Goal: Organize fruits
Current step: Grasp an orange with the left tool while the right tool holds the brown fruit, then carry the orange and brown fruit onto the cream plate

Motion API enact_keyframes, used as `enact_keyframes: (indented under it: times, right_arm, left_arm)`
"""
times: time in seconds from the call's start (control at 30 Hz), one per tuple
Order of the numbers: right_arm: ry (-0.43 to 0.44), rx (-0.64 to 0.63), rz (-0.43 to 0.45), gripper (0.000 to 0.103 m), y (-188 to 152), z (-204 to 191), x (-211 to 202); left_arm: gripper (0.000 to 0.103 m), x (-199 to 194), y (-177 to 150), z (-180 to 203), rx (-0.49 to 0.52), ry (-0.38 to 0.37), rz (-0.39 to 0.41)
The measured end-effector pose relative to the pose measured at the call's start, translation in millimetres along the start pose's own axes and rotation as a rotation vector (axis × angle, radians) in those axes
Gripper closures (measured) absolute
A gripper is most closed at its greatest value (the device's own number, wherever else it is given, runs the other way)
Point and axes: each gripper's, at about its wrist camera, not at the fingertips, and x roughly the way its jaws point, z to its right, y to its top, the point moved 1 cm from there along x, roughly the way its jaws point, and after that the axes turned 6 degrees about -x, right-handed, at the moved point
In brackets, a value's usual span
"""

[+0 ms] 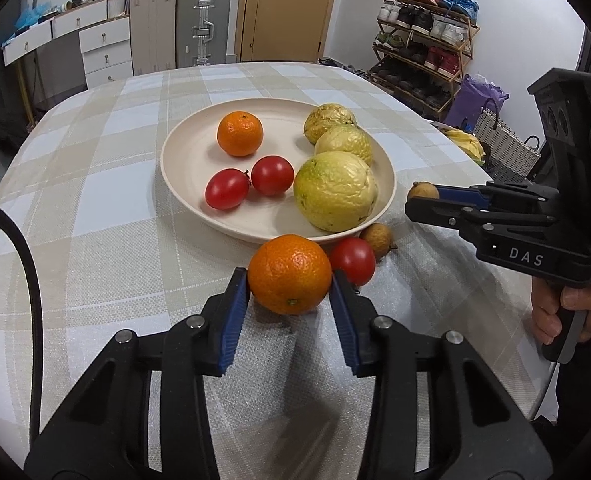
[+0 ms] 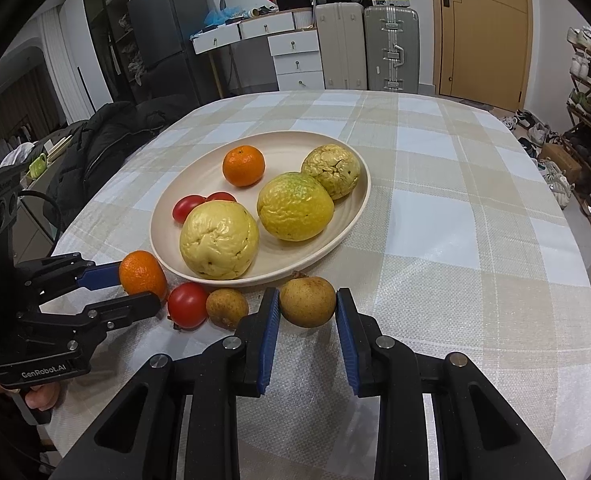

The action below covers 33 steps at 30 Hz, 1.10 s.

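We take the plate (image 2: 359, 204) on the tabletop (image 2: 455, 240) as landmark. On it: three guavas (image 2: 219, 240), a mandarin (image 2: 243, 166) and two tomatoes (image 2: 187, 207). Along its near rim, left to right: an orange (image 2: 142, 274), a tomato (image 2: 187, 304) and two longans (image 2: 227, 307).

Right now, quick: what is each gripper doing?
Left gripper: shut on the orange, just off the plate.
Right gripper: shut on the small brown fruit.

two oranges (image 1: 289, 274), three tomatoes (image 1: 272, 175), three guavas (image 1: 334, 196), two longans (image 2: 307, 301)
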Motion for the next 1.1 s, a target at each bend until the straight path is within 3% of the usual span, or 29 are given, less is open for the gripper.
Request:
enact_keyframes:
  times: [1.1]
  right_arm:
    - [0.051,-0.007,0.122,0.074,7.4,-8.4,-23.5]
  left_arm:
    - [0.065,-42.7,20.6,-3.0,-0.022,0.058,0.176]
